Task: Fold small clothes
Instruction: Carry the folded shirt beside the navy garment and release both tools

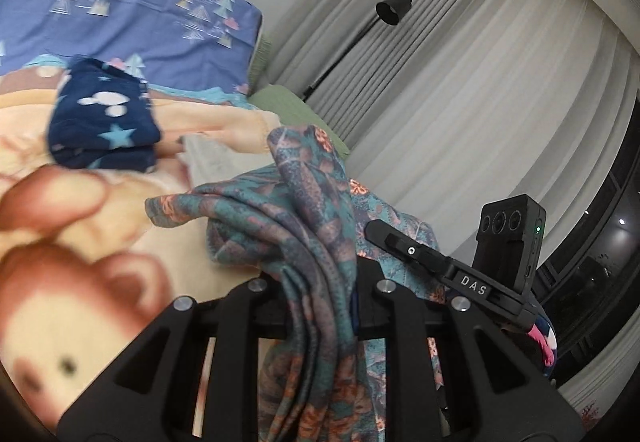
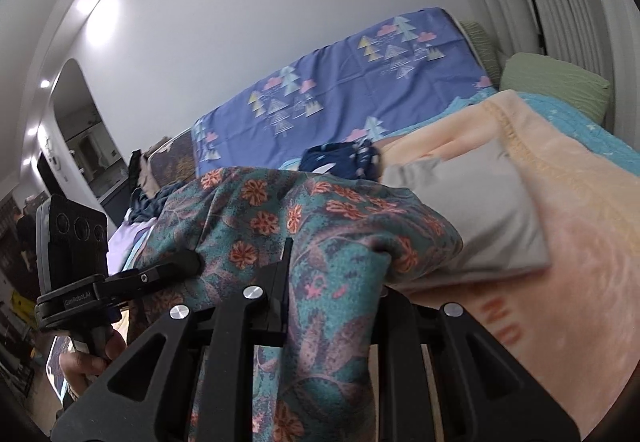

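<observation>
Both claws are clamped on one floral garment (image 1: 304, 210): the left claw (image 1: 320, 282) pinches a bunched edge, the right claw (image 2: 332, 306) another part of the same cloth. The cloth spans from one claw to the other and drapes down in front of each, lifted off the blanket (image 2: 560, 242). Neither hand is nearer. Beyond lies a grey fold (image 2: 460, 210), with navy star clothes (image 1: 104, 118) farther off; the bare blanket just past the claws looks the likely place to lay it

Soft patterned cloth garment (image 1: 312, 242), fuzzy fleece blanket (image 2: 560, 226), matt black plastic left hand-held gripper (image 1: 320, 282)
</observation>
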A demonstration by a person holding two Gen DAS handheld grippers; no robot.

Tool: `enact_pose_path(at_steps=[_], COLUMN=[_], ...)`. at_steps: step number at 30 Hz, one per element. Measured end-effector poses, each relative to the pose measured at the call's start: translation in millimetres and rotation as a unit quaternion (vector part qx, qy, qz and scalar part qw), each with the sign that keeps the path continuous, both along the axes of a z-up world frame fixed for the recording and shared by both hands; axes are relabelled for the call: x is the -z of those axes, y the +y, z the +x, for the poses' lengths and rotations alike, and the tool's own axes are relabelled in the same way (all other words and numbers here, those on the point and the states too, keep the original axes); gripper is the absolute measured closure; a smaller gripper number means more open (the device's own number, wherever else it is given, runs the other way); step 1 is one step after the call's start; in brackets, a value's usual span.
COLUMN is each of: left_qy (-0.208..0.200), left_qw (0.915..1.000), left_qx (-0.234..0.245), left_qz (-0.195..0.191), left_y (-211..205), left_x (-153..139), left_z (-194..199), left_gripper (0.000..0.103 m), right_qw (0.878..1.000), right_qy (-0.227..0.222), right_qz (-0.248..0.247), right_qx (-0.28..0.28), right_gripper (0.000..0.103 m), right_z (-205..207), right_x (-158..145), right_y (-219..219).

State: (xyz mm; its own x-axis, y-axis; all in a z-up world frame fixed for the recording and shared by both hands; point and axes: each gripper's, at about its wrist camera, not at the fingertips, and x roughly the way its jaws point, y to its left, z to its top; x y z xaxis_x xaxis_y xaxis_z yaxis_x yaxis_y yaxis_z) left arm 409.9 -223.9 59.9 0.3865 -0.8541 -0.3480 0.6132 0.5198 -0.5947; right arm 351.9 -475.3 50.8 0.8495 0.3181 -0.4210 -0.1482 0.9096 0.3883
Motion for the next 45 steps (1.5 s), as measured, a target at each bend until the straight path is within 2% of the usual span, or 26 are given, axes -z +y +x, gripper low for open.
enact_pose_path(at_steps=[5,8,11,14,15,16,18,20,22,23,24,26,28,30,31,32,33,34,35,36,37,39,41,43,44,45], left_qy=[0.013,0.005,0.03,0.075,0.09,0.106,0.148,0.191,0.233,0.22,0.211,0.175,0.145,0.13,0.111,0.095,0.078,0.061,0.051,0.043,0.035,0.006,-0.009,0.009,0.029,0.052], left_qw=[0.9996,0.9997,0.9983,0.9934,0.9916,0.9894,0.98,0.9621,0.9609,0.9622,0.9654,0.977,0.9827,0.9822,0.9829,0.9834,0.9839,0.9852,0.9861,0.9873,0.9889,0.992,0.9956,0.9979,0.9985,0.997], left_qx=[0.009,0.011,0.021,0.021,0.016,0.008,0.004,-0.002,0.003,0.001,-0.001,-0.023,-0.051,-0.067,-0.077,-0.084,-0.087,-0.085,-0.081,-0.073,-0.065,-0.053,-0.05,-0.042,-0.045,-0.05], left_qz=[-0.022,-0.02,-0.046,-0.083,-0.091,-0.099,-0.133,-0.195,-0.15,-0.161,-0.154,-0.12,-0.103,-0.118,-0.125,-0.13,-0.135,-0.136,-0.136,-0.134,-0.13,-0.114,-0.078,-0.048,-0.008,0.029], left_y=[-43.5,-66.4,-80.8,-88.8,-90.8,-92.4,-94.3,-94.9,-109.0,-106.0,-105.3,-100.8,-90.1,-77.9,-70.7,-66.2,-65.0,-66.8,-71.2,-75.6,-87.1,-108.3,-133.9,-157.7,-169.9,-177.8], left_x=[-21.8,-34.9,-32.8,-1.6,13.6,32.6,86.1,147.7,175.7,172.7,165.4,146.0,126.5,109.2,94.5,83.0,71.0,56.9,45.9,37.1,27.7,13.6,7.7,20.1,35.9,50.4], left_z=[57.1,93.9,134.3,177.5,191.0,206.0,233.3,244.9,259.6,257.7,255.9,246.4,235.7,224.9,215.9,208.9,203.8,196.5,195.6,191.0,186.3,185.3,191.5,207.2,215.4,220.3], left_gripper=[0.084,0.084,0.084,0.084,0.083,0.08,0.066,0.046,0.057,0.057,0.05,0.03,0.028,0.028,0.028,0.028,0.028,0.036,0.056,0.067,0.081,0.083,0.083,0.083,0.082,0.081], right_qw=[1.0,1.0,0.999,0.996,0.994,0.991,0.979,0.971,0.968,0.971,0.974,0.97,0.97,0.969,0.967,0.968,0.97,0.973,0.974,0.976,0.978,0.98,0.985,0.987,0.987,0.987], right_qy=[-0.006,-0.007,0.013,0.042,0.057,0.088,0.137,0.131,0.148,0.139,0.124,0.112,0.095,0.072,0.052,0.031,0.019,0.007,-0.001,-0.009,-0.019,-0.027,-0.023,-0.012,0.002,0.032], right_qz=[0.023,0.024,0.045,0.08,0.087,0.091,0.093,0.13,0.149,0.137,0.124,0.082,0.077,0.096,0.106,0.111,0.112,0.115,0.119,0.121,0.118,0.112,0.102,0.081,0.067,0.047], right_qx=[0.009,0.012,0.004,0.013,0.018,0.04,0.117,0.151,0.14,0.136,0.14,0.2,0.21,0.218,0.224,0.221,0.213,0.202,0.192,0.182,0.173,0.16,0.14,0.14,0.143,0.149], right_gripper=[0.084,0.084,0.084,0.084,0.083,0.082,0.068,0.066,0.066,0.056,0.037,0.014,0.014,0.014,0.014,0.023,0.049,0.064,0.089,0.1,0.1,0.1,0.1,0.1,0.099,0.091], right_z=[55.4,92.6,135.5,178.4,191.9,210.0,222.6,216.9,220.4,216.7,212.2,197.1,187.0,173.9,169.6,162.8,160.6,157.7,155.6,155.6,154.9,158.1,171.5,180.0,185.4,193.2], right_x=[-19.9,-40.0,-52.0,-27.2,-12.9,17.1,77.3,122.1,120.3,112.4,105.2,93.9,85.2,77.7,71.9,66.1,62.7,57.6,55.1,52.8,50.8,47.1,48.6,51.8,56.1,64.6], right_y=[-47.2,-68.4,-92.6,-124.3,-131.7,-143.7,-165.1,-178.4,-186.8,-186.4,-185.6,-182.3,-180.5,-183.9,-189.7,-192.0,-195.2,-195.5,-195.5,-193.9,-190.3,-179.6,-165.3,-155.5,-152.0,-147.9])
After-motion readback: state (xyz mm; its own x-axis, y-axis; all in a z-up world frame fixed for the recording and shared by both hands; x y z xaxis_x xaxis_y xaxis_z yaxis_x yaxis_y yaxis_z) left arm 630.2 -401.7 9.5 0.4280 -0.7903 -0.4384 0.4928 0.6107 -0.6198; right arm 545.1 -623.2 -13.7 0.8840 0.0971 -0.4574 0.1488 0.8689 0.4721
